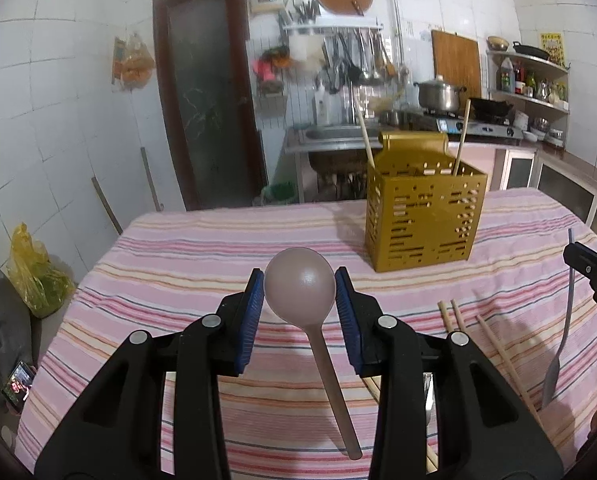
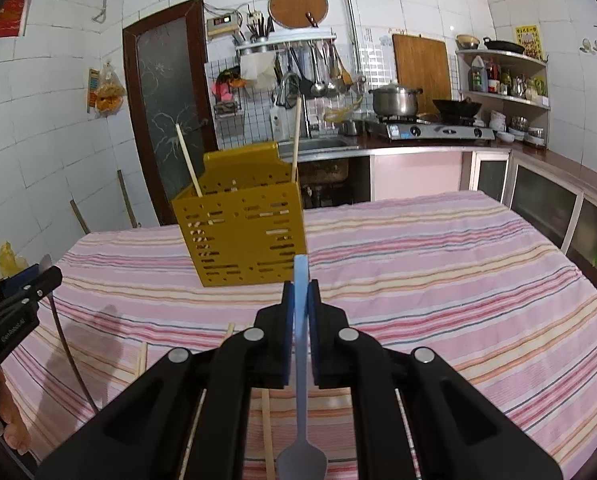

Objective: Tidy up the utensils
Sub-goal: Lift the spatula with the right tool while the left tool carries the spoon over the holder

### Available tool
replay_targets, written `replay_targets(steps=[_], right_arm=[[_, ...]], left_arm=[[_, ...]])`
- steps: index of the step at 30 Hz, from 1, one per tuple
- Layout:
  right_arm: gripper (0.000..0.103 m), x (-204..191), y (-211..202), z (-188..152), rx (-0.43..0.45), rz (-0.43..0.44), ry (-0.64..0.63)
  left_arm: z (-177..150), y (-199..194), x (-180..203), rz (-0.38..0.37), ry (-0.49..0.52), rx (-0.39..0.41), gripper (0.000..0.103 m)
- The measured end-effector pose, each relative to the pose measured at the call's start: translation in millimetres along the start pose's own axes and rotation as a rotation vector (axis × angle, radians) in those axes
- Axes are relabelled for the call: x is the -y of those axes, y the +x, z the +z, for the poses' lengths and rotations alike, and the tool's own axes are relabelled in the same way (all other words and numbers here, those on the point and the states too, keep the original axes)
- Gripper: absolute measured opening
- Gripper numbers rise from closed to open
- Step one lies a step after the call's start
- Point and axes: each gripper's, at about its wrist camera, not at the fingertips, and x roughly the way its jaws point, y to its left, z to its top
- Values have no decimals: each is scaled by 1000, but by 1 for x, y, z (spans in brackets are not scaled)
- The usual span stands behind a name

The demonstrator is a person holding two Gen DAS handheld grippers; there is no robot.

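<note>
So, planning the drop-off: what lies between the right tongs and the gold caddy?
Only bare striped tablecloth between right tongs and gold caddy, per right wrist view.

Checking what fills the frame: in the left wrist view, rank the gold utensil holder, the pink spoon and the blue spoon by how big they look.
1. gold utensil holder
2. pink spoon, though nearness to the camera inflates it
3. blue spoon, thin and at the frame's edge

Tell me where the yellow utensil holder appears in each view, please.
Left wrist view: the holder stands right of centre, on the striped cloth, beyond the gripper that holds the pink spoon.
Right wrist view: the holder stands left of centre, just beyond the gripper that holds the blue spoon.
Shared landmark: the steel pot on the stove.
</note>
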Motion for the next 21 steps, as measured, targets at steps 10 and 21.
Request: replay_targets(steps=[10, 21], right_arm=[[7, -1, -16, 6, 82, 4, -1], [7, -7, -16, 19, 113, -8, -30]], left_arm=[[9, -20, -7, 10, -7, 72, 35], [25, -15, -9, 11, -17, 112, 35]])
